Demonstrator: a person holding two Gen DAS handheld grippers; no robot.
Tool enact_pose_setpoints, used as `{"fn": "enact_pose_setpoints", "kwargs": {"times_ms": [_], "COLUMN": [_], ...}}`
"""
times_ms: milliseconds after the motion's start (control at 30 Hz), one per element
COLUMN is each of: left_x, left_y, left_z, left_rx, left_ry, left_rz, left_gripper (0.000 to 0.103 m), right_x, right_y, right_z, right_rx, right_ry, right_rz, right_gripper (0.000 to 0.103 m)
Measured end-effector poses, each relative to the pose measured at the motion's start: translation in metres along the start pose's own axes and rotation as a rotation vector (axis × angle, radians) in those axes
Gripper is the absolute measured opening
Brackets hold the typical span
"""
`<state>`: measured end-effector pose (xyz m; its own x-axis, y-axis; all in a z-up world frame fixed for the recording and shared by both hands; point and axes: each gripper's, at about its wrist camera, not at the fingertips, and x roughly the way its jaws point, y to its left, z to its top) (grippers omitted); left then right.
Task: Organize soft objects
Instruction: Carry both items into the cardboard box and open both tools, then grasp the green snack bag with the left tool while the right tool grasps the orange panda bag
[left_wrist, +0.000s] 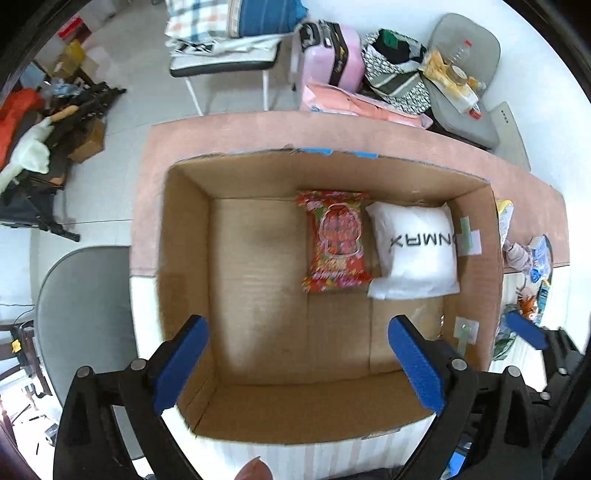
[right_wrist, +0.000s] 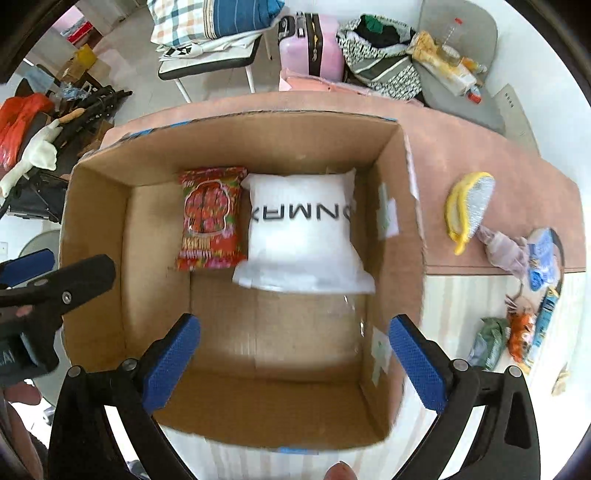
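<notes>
- Over on the left, only the left wrist view takes in the grey chair (left_wrist: 79, 306) tucked against the near side of the table (left_wrist: 258, 129); the right wrist view shows just a sliver of it.
- The left gripper (left_wrist: 299, 363) hangs above the open cardboard box (left_wrist: 184, 266), jaws spread wide and gripping nothing, its blue pads (left_wrist: 181, 369) clear of the cardboard.
- From the right wrist view that same gripper appears side-on at the left edge as a dark arm with a blue tip, beside the box's left wall.
- Inside the box, toward the far wall, lies a red snack packet (left_wrist: 336, 242), and just to its right, edges touching, a white pillow pack (left_wrist: 415, 249) with black lettering. The rest of the box floor is bare cardboard.
- The right gripper (right_wrist: 293, 365) also hovers over the box, jaws released and wide apart, holding nothing.
- Farther right, the right wrist view shows what the left one barely catches: a yellow-and-silver scrub pad (right_wrist: 469, 206) on the pink tablecloth outside the box, a crumpled greyish cloth (right_wrist: 502, 247) next to it, then a blue-and-white packet (right_wrist: 541, 258), and nearer the camera a green packet (right_wrist: 487, 341) and an orange packet (right_wrist: 519, 332).
- In the left wrist view these show only as slivers past the box's right wall, along with the right gripper's blue tip.
</notes>
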<state>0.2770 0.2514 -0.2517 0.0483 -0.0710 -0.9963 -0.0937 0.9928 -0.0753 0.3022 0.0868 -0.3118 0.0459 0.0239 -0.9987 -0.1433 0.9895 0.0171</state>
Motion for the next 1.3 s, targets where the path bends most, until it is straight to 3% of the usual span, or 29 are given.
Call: {"fn": "enact_pose_setpoints", "kwargs": {"times_ms": [367, 667, 800, 900, 1000, 1167, 1300], "left_x": [-0.032, -0.075, -0.095, -0.111, -0.112, -0.084, -0.035], "left_y": [-0.008, -0.01, -0.03, -0.061, -0.096, -0.179, -0.26], "left_z": [-0.051, -0.088, -0.097, -0.1, -0.096, -0.083, -0.075], "left_rx": [-0.017, -0.046, -0.043, -0.004, 0.04, 0.134, 0.218], "left_ry": [-0.106, -0.195, -0.258, -0.326, -0.328, -0.251, -0.149], "left_rz": [0.043, 0.048, 0.092, 0.118, 0.071, -0.025, -0.083], "left_gripper": [0.1, 0.101, 0.101, 0.101, 0.101, 0.101, 0.1], "right_x": [-0.07, -0.099, -0.116, -0.131, -0.138, -0.134, -0.112], "right_y": [0.004, 0.004, -0.003, -0.027, -0.061, -0.17, -0.271], "right_z": [-0.057, -0.104, -0.116, -0.124, -0.131, -0.145, -0.156], "right_rx": [-0.043, -0.045, -0.029, 0.006, 0.054, 0.206, 0.352], "right_ry": [-0.122, -0.146, -0.197, -0.233, -0.247, -0.193, -0.152], "right_rz": [-0.01, 0.06, 0.1, 0.137, 0.135, 0.115, 0.058], "right_gripper": [0.103, 0.103, 0.103, 0.103, 0.103, 0.103, 0.103]}}
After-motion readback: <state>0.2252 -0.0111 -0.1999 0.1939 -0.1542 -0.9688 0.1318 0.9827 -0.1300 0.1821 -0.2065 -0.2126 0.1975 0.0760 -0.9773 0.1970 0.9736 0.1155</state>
